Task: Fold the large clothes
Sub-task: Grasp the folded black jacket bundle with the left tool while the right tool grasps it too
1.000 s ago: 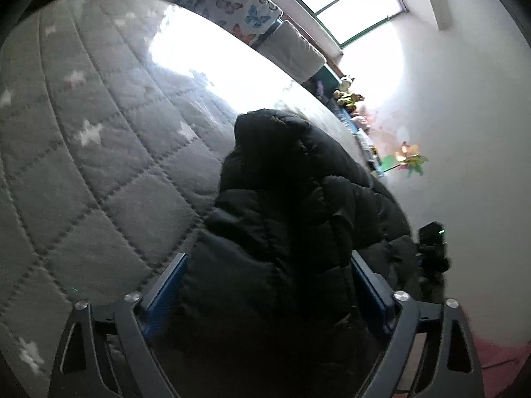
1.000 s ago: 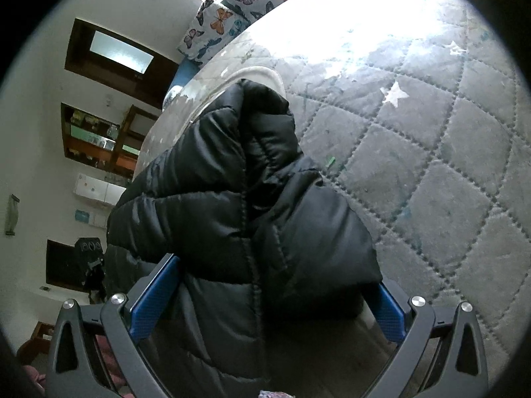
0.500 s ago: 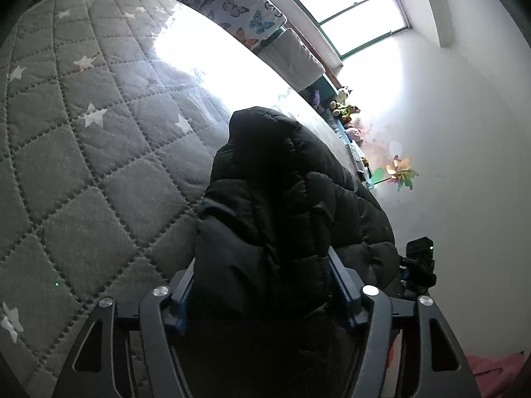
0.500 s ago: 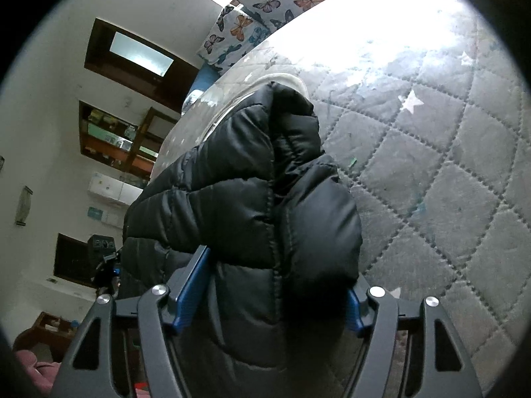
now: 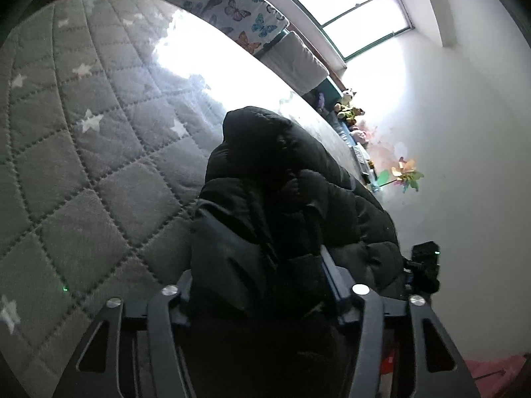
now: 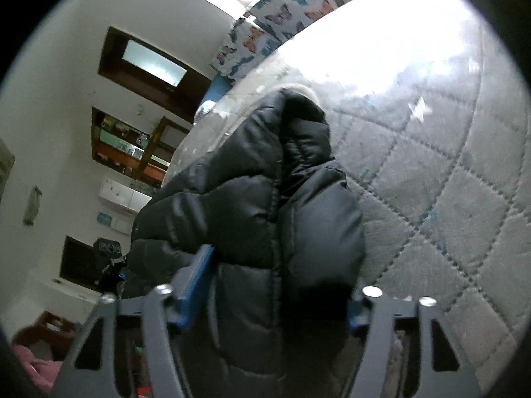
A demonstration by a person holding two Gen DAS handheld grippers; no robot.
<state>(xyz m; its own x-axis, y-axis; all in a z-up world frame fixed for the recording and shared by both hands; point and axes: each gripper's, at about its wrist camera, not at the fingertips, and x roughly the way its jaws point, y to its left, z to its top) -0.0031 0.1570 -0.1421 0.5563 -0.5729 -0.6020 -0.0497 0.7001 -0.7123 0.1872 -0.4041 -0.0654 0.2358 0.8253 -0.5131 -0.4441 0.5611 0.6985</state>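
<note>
Your left gripper and right gripper both clench the black puffer jacket (its bulk ahead), above the quilted bed.

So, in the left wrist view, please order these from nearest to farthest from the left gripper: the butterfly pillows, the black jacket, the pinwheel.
From the left gripper:
1. Black jacket: between the fingers, straight ahead.
2. Pinwheel: right, by the wall, past the bed's edge.
3. Butterfly pillows: top, at the bed's far end under the window.
</note>
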